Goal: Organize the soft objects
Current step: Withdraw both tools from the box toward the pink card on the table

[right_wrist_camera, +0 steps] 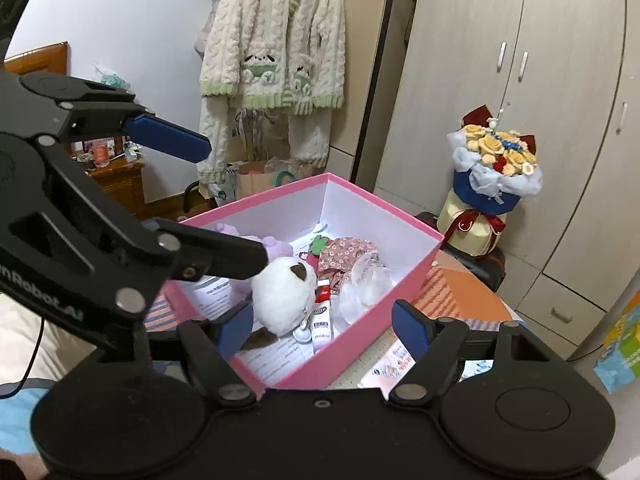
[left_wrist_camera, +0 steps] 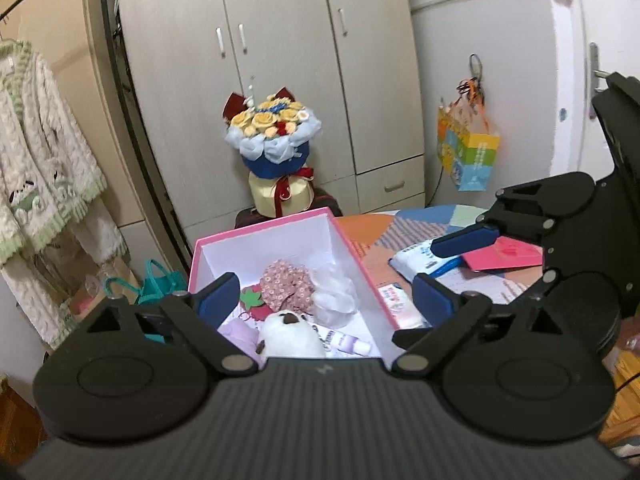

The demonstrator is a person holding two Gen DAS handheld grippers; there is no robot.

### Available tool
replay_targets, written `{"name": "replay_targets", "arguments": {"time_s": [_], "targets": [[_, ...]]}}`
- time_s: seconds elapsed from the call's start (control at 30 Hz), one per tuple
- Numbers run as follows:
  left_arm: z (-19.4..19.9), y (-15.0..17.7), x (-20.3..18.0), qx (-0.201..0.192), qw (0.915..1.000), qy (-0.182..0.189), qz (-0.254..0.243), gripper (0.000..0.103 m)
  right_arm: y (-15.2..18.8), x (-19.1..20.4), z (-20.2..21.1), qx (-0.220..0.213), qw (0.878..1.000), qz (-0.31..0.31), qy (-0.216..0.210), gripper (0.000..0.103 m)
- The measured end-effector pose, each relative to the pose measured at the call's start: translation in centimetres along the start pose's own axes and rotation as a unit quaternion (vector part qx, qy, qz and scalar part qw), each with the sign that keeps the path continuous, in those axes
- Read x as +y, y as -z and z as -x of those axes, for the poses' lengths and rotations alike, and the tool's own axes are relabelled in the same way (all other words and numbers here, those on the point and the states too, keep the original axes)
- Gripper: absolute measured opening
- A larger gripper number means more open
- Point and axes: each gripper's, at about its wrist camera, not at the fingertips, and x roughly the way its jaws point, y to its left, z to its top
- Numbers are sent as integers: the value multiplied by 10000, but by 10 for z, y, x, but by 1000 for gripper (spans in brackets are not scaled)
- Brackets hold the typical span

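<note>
A pink box (left_wrist_camera: 366, 276) (right_wrist_camera: 352, 350) with white inside stands open on the table. In it lie a white plush toy (left_wrist_camera: 288, 336) (right_wrist_camera: 282, 296), a floral cloth piece (left_wrist_camera: 286, 286) (right_wrist_camera: 346, 254), a pale purple plush (left_wrist_camera: 240, 334) (right_wrist_camera: 276, 248), a felt strawberry (left_wrist_camera: 252, 300) (right_wrist_camera: 318, 246), crumpled clear plastic (left_wrist_camera: 334, 292) (right_wrist_camera: 364, 284) and a small tube (left_wrist_camera: 348, 342) (right_wrist_camera: 322, 320). My left gripper (left_wrist_camera: 324, 296) (right_wrist_camera: 236, 204) hovers over the box's near left side, open and holding nothing. My right gripper (right_wrist_camera: 324, 328) (left_wrist_camera: 440, 268) stands open above the box's near right corner, also holding nothing.
The table carries a patchwork cloth (left_wrist_camera: 420, 220), a white packet (left_wrist_camera: 416, 258) and a red card (left_wrist_camera: 504, 256). Behind the box stand a flower bouquet (left_wrist_camera: 276, 136) (right_wrist_camera: 494, 168) and a wardrobe (left_wrist_camera: 280, 60). A knitted cardigan (right_wrist_camera: 276, 40) hangs at the left. A colourful bag (left_wrist_camera: 468, 152) hangs at the right.
</note>
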Motion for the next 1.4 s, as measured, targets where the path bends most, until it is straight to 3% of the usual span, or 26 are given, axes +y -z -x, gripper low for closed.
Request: {"name": "replay_targets", "arguments": {"time_s": [0.13,0.33,0.67,0.9,1.2,1.4], "targets": [[19,1,-18,-118,9999,-39,-121,97,11,1,30,-83,9999,79,16,80],[34,4,-46,-221,9990,317,-232,97,51,-21,77,-255,9989,-377,-118,82],[12,22,-100,-44,9914,1271,-312,97,129,-68,110,-235,9926,-1178,170,86],[-37,20,-132,131,9862,1650,-87,96,161,-101,95,-159,9866,-1531,535,87],[-110,14,-147,215,9878,1490,401,94,189,-139,45,137,9811,-1497,1221,88],[-168,5,-147,557,9814,1559,975,91,198,-152,7,174,9790,-1215,1625,88]]}}
